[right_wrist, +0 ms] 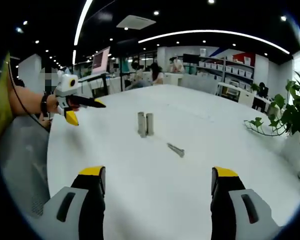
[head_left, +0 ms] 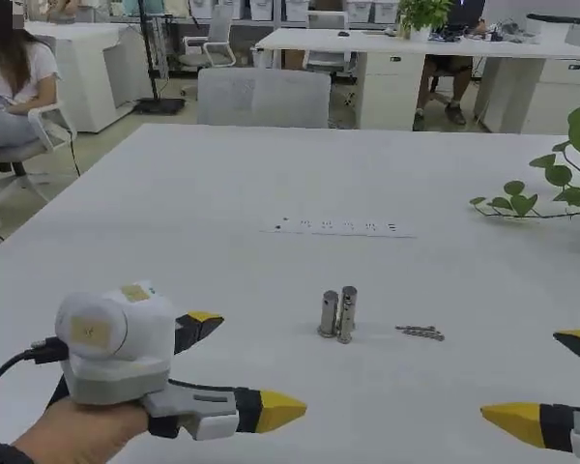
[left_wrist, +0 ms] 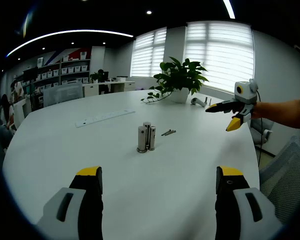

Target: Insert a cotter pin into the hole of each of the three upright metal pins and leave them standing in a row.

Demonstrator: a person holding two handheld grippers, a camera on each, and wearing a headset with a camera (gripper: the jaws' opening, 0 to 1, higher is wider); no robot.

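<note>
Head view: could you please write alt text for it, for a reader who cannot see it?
Upright metal pins stand clustered on a white table, small cotter pins lying to their right. The left gripper and the right gripper, both open and yellow-tipped, point inward from the bottom corners.

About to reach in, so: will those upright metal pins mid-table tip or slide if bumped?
The upright metal pins are tall and narrow on small bases, so a nudge near the top would probably topple them. They stand close together, so one may knock the others. Once down, their round bodies would likely roll on the smooth table.
</note>
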